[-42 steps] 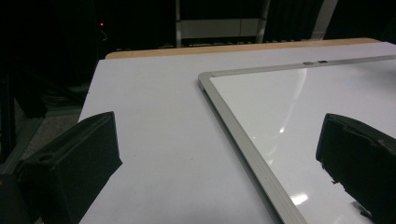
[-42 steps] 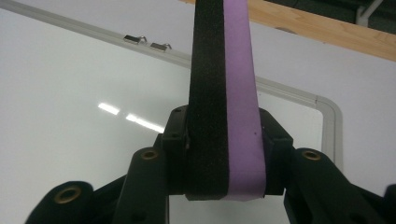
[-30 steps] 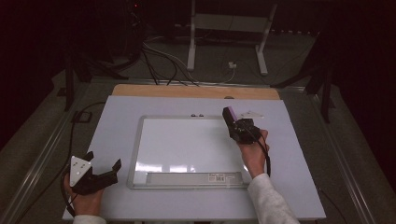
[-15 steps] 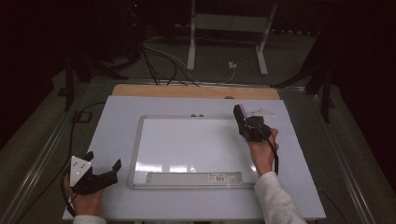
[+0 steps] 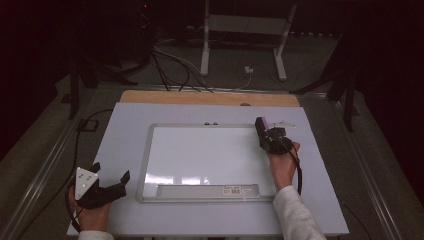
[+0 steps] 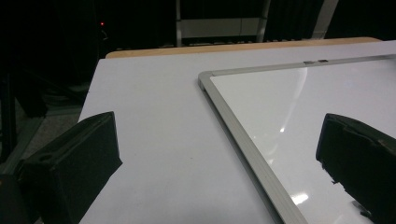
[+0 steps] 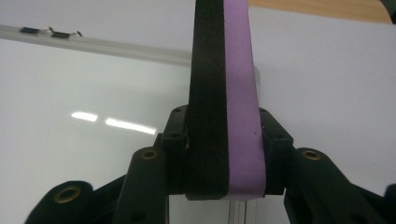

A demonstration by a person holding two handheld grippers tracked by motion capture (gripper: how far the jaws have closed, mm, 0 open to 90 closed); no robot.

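High view – right tongs (image 5: 261, 126): clenched on an eraser (image 5: 263, 125), black felt one face, purple foam the other; held at the whiteboard's 2 o'clock corner.
High view – eraser axis: long axis runs from the tongs toward 11 o'clock, free end pointing at the far edge of the surface (image 5: 125, 130); whether it touches the board cannot be told.
High view – whiteboard (image 5: 200, 155): flat rectangle, glossy white with ceiling glare, thin metal frame, rounded corners, pale tray strip along its 6 o'clock edge.
High view – left tongs (image 5: 111, 176): released, nothing between them; at the 8 o'clock corner of the surface, just left of the board frame.
High view – surface: matte pale sheet, a wooden strip showing at 12 o'clock.
Left gripper view – left tongs (image 6: 217, 154): blunt black padded jaws wide apart, one over bare surface (image 6: 154, 121), one over the whiteboard (image 6: 299, 107).
Left gripper view – frame: brushed metal rail running toward 5 o'clock from a rounded corner.
Right gripper view – eraser (image 7: 224, 112): slab stood on edge, long axis toward 12 o'clock, fuzzy black layer left, smooth purple layer right.
Right gripper view – right tongs (image 7: 226, 148): pressed on both broad faces of the eraser, above the whiteboard (image 7: 84, 130).
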